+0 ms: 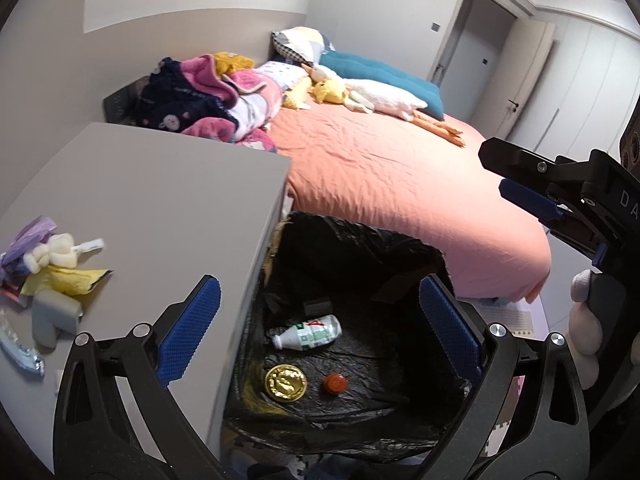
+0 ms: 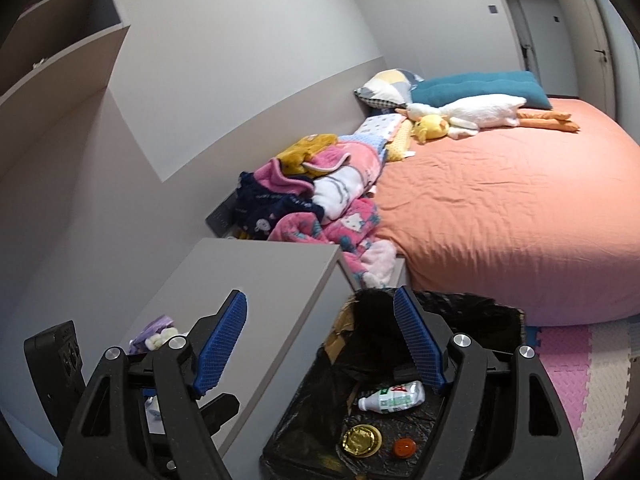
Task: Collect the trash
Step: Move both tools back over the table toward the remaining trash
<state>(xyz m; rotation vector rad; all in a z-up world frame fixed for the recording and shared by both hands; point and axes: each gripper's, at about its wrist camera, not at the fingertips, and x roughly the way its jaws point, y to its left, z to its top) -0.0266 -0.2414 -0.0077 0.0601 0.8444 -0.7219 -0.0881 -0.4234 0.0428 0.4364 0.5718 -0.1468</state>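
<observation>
We see the bed (image 1: 400, 168) far off, the grey cabinet (image 1: 160, 208) left, and the black-lined bin (image 1: 360, 408) near. Our left gripper (image 1: 320, 332) and right gripper (image 2: 320, 344) hang released, empty. Bottle (image 1: 308, 333), gold lid (image 1: 286, 382), red cap (image 1: 334, 383) lie inside; wrappers (image 1: 52, 276) wait on the cabinet.

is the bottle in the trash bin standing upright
No, the white bottle lies on its side at the bottom of the black-lined bin, near a gold lid and a red cap.

Foil wrapper (image 1: 20, 354) cut by left edge.
</observation>
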